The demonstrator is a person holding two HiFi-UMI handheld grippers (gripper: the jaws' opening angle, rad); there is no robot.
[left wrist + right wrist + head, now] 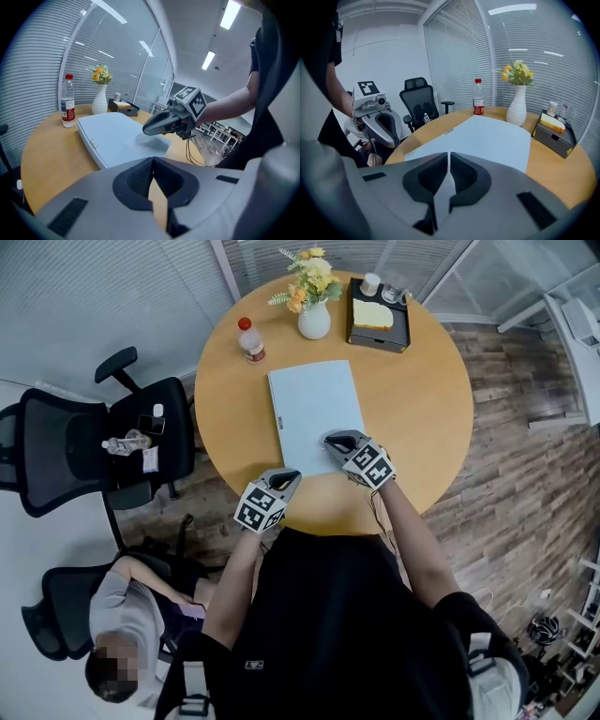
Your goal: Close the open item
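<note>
Laptop (314, 418), pale blue, lies flat with its lid down at the middle of the round table (427, 418). Left gripper (288, 477), jaws pressed together on nothing, hangs just off the laptop's near left corner. Right gripper (334, 440), jaws likewise together and empty, sits over the near right part of the lid; whether it touches cannot be told. The closing step appears complete. The next move calls for lifting both grippers clear toward the near table edge without dragging the lid.
</note>
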